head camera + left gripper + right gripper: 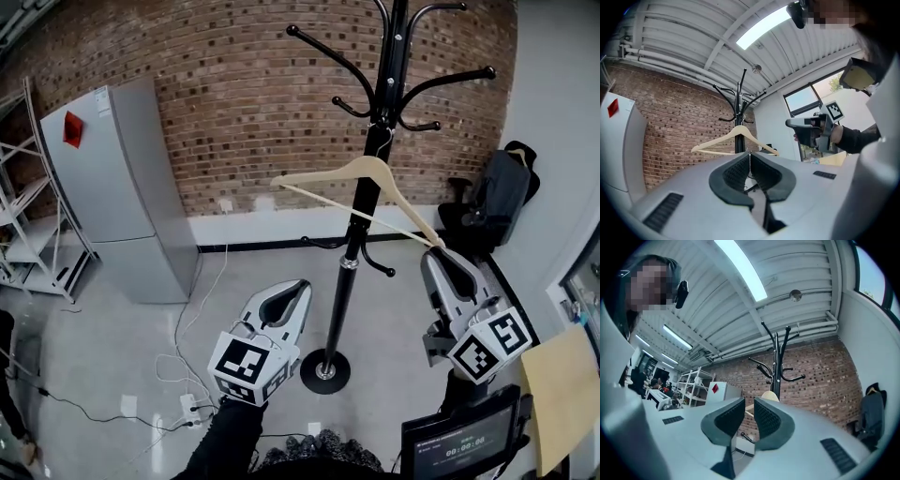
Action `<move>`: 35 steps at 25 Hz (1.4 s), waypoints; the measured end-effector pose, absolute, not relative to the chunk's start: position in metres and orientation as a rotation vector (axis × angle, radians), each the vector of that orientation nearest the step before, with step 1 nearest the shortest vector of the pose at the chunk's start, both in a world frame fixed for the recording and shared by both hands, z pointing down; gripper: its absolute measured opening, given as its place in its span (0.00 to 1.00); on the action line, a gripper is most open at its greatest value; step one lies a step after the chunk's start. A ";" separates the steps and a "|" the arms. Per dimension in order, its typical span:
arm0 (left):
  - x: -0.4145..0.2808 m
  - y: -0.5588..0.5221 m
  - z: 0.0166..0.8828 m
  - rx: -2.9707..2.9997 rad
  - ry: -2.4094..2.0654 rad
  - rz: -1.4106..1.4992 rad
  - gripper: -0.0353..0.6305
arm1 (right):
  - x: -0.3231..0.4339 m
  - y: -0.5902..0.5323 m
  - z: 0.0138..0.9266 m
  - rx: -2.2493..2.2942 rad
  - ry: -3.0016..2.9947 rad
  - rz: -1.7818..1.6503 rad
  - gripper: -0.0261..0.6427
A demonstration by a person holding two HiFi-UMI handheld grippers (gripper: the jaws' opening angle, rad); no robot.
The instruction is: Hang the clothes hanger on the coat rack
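Hanger [366,167] hooked on coat rack [347,281] peg, long axis sloping down to your right gripper [441,255], jaws apart at that end. Left gripper [298,286] closed on nothing, farther off.

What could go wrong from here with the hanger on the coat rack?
1. The hanger hangs tilted on the coat rack, its low end right at the open right tongs; pulling those away carelessly might snag it and swing it off the rack.
2. Cables trail across the floor near the rack's base; a step forward might catch one.
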State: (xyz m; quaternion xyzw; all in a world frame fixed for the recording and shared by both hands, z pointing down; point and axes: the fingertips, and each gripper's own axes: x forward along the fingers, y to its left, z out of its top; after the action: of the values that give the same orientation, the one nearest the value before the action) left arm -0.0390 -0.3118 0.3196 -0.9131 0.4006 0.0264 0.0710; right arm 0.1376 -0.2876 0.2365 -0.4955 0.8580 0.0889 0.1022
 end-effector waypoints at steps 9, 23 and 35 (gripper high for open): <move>-0.036 -0.277 0.321 -2.794 1.147 0.116 0.08 | 0.124 -0.240 0.288 -1.646 2.481 0.180 0.12; 0.008 -0.232 0.327 -2.818 1.151 0.117 0.08 | 0.157 -0.195 0.306 -1.733 2.435 0.105 0.06; 0.031 -0.174 0.332 -2.819 1.177 0.099 0.08 | 0.173 -0.147 0.310 -1.732 2.466 0.111 0.05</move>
State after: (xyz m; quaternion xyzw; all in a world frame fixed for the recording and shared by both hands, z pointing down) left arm 0.0311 -0.1743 0.3325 -0.9215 0.3848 0.0324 0.0426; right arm 0.1730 -0.1465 0.3095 -0.5732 0.8161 0.0367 0.0632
